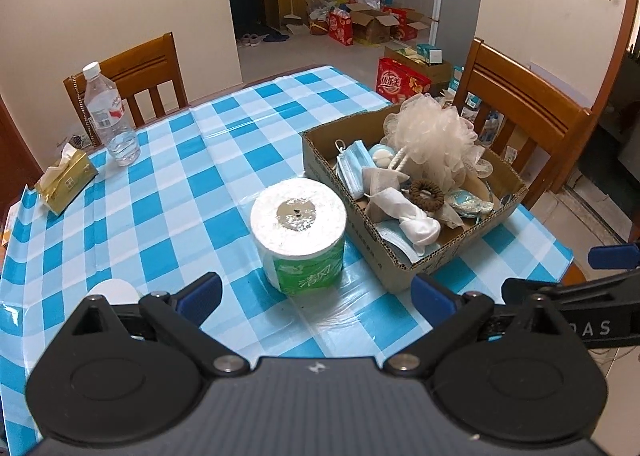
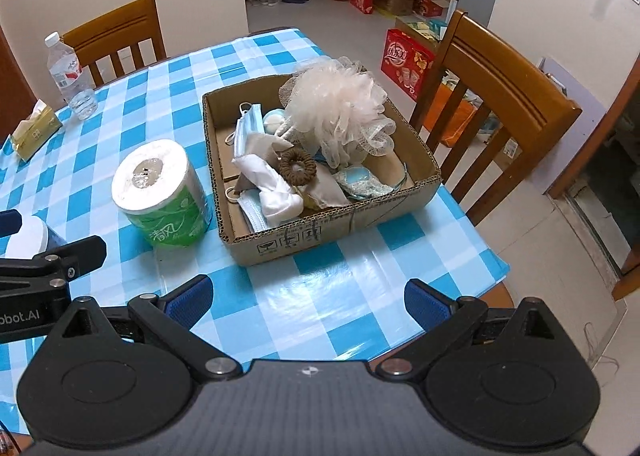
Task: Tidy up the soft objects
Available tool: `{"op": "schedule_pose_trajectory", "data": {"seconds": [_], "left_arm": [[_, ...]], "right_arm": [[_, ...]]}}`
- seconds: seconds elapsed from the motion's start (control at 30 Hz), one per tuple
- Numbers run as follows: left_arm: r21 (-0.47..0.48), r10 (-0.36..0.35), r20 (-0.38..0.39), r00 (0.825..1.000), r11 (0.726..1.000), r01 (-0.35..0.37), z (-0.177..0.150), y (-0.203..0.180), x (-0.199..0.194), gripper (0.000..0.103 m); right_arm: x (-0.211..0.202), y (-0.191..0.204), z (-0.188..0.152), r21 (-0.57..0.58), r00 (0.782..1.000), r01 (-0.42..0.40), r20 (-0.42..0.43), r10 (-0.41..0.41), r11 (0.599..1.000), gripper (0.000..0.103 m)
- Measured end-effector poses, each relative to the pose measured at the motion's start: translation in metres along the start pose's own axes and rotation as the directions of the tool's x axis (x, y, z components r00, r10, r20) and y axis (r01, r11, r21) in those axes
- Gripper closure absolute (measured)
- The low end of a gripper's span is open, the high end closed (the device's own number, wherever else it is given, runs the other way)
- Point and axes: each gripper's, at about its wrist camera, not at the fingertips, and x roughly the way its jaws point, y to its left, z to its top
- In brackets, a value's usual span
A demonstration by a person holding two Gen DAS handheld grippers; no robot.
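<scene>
A shallow cardboard box (image 1: 394, 262) (image 2: 328, 232) sits on the blue checked table. It holds a cream bath pouf (image 1: 434, 134) (image 2: 340, 100), blue face masks (image 1: 352, 170) (image 2: 246, 126), a brown scrunchie (image 1: 427, 195) (image 2: 297, 165), a white cloth (image 1: 416, 222) (image 2: 276, 196) and other soft items. A toilet paper roll (image 1: 298, 230) (image 2: 160, 192) in green wrap stands left of the box. My left gripper (image 1: 316, 294) is open and empty, just short of the roll. My right gripper (image 2: 308, 298) is open and empty, in front of the box.
A water bottle (image 1: 110, 116) (image 2: 72, 76) and a yellow tissue pack (image 1: 66, 180) (image 2: 34, 132) stand at the table's far left. A white-lidded object (image 1: 114, 290) (image 2: 28, 236) lies near the front left. Wooden chairs (image 1: 520, 112) (image 2: 496, 96) stand at the far and right sides.
</scene>
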Motion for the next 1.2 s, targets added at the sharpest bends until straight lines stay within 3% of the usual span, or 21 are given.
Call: {"op": "schedule_pose_trajectory", "data": {"seconds": [1.2], "left_arm": [[-0.012,0.017,0.003,1.0,1.0,-0.017,-0.0002,0.003,-0.0076,0.003]], "right_arm": [[-0.0012,-0.0022,0.0053,-0.008,1.0,-0.001,0.028,0.001,1.0,0.0]]}}
